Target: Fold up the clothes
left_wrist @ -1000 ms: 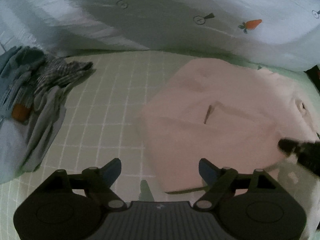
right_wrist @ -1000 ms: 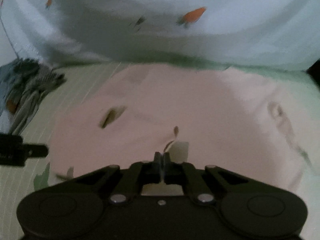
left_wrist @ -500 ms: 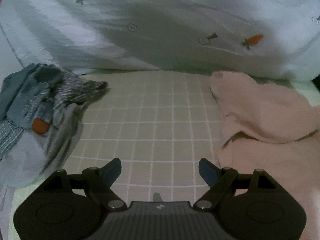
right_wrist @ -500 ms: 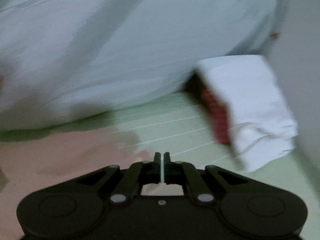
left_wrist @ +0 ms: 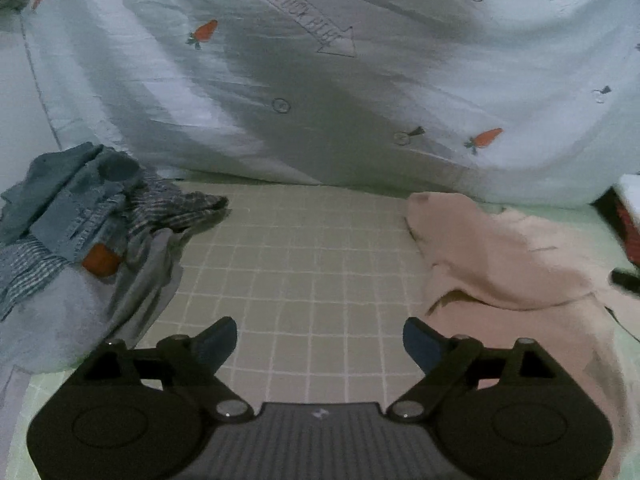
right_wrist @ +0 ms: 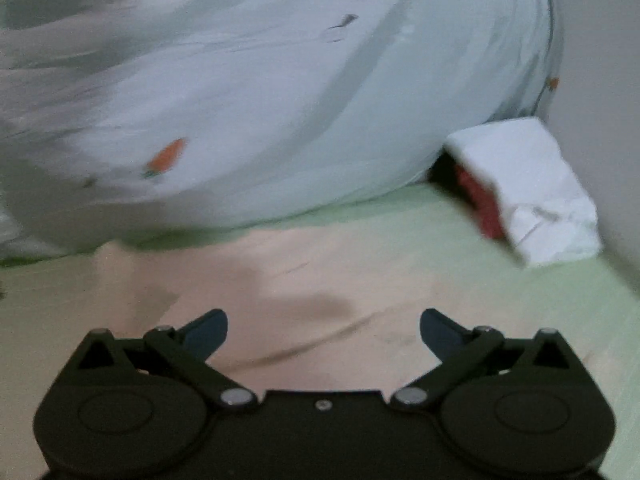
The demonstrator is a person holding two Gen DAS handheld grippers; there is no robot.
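Left gripper [left_wrist: 319, 340] fingers spread wide, empty, over bare grid-pattern bed [left_wrist: 304, 248]. Right gripper [right_wrist: 323, 330] fingers spread wide, empty, above pink garment [right_wrist: 320, 280]. Pink garment lies crumpled toward bed's right side; unfolded clothes pile [left_wrist: 80, 236] at left edge; carrot-print duvet [left_wrist: 360, 92] behind.

Matt black plastic on the left gripper [left_wrist: 319, 338], ribbed grey panel at its base, bright metal rivets at the pivots; same matt plastic and shiny rivets on the right gripper [right_wrist: 323, 328], blue pads on the fingertips [right_wrist: 208, 330]. Soft, matt pink cloth [left_wrist: 508, 264], lightly creased. Smooth woven sheet [left_wrist: 304, 264] with a pale grid. Crinkled white quilt [left_wrist: 360, 80], carrot print. Coarse denim and striped weave in the clothes heap [left_wrist: 84, 224].
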